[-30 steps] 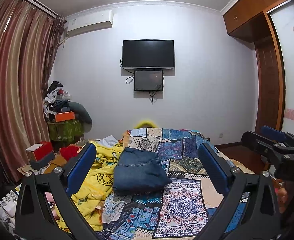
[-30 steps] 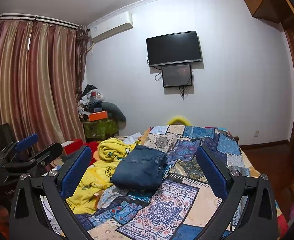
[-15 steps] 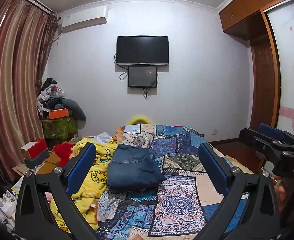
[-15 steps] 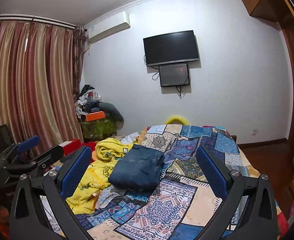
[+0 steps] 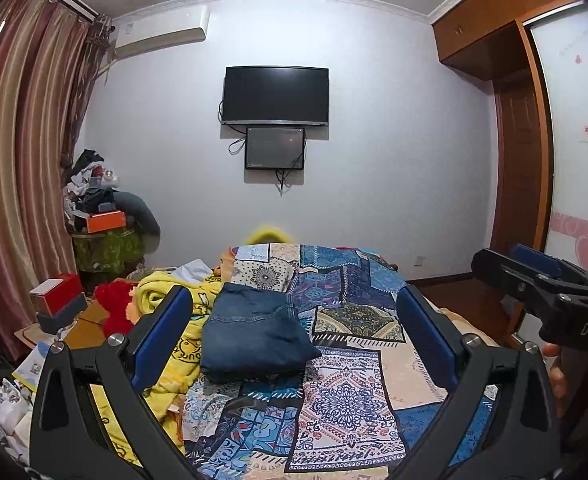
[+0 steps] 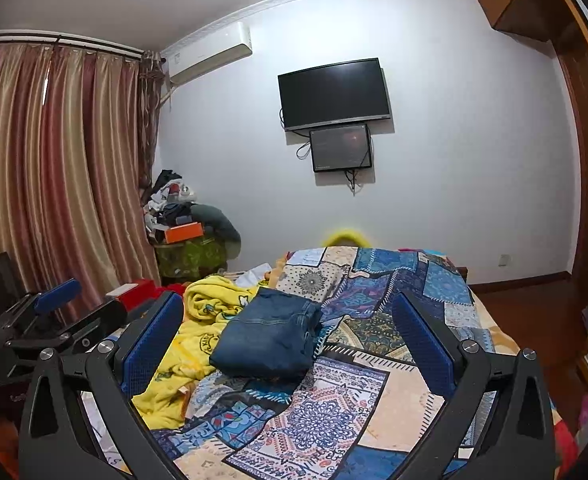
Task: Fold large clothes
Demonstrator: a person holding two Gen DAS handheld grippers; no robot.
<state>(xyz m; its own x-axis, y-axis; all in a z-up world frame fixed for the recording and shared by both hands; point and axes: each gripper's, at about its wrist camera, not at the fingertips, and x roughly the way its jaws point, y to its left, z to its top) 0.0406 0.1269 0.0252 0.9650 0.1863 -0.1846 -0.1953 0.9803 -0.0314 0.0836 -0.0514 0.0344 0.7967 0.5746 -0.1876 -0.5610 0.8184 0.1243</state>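
While both tools hang in the air above the near end of the bed (image 5: 377, 308), nothing on it is being touched. The left gripper (image 5: 294, 340) stands with its blue pads spread wide and nothing between them, and the right gripper (image 6: 288, 344) is just as wide and just as empty. From the left one's camera the right tool shows out past the bed's right edge; from the right one's camera the left tool sits off the bed's left side.

The folded jeans (image 5: 252, 332) lie as a compact, squared bundle on the patchwork quilt (image 6: 357, 384), toward the left half of the bed, their left side against the crumpled yellow blanket (image 6: 198, 320) heaped along the left edge.

Over the last second the room has slid downward in both views: more ceiling and wall shows, the television (image 5: 276, 95) sits lower, and the jeans look a little farther off. So both tools have been lifted and tilted up, drawing back from the bundle, which has not shifted on the quilt.

To my eye that means this garment is finished: the fold is closed, released and holding its shape. What remains, I would judge, is either to fetch another piece or to stop; the yellow blanket is the only unfolded cloth within easy reach.
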